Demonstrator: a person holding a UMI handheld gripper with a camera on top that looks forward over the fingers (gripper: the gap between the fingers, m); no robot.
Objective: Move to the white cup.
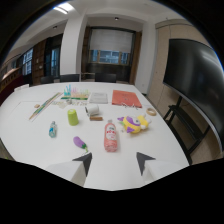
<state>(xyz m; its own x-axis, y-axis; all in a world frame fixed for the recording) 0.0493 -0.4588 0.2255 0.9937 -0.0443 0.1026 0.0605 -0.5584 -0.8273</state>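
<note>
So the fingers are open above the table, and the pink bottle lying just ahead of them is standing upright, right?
Not quite. In the gripper view the pink bottle lies on its side on the white table, just ahead of the open fingers. The rest is right.

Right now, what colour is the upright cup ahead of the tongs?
Yellow-green, as the cup shows in the gripper view, standing on the white table.

On the white desk [30, 132]: one green plastic cup [73, 117], one white cup lying on its side [92, 110], one pink-labelled bottle [111, 136], one small blue bottle [52, 129], one purple eggplant toy [80, 143], one yellow-and-purple plush toy [133, 124], one orange-red flat sheet [126, 98], one roll of tape [151, 111].
</note>
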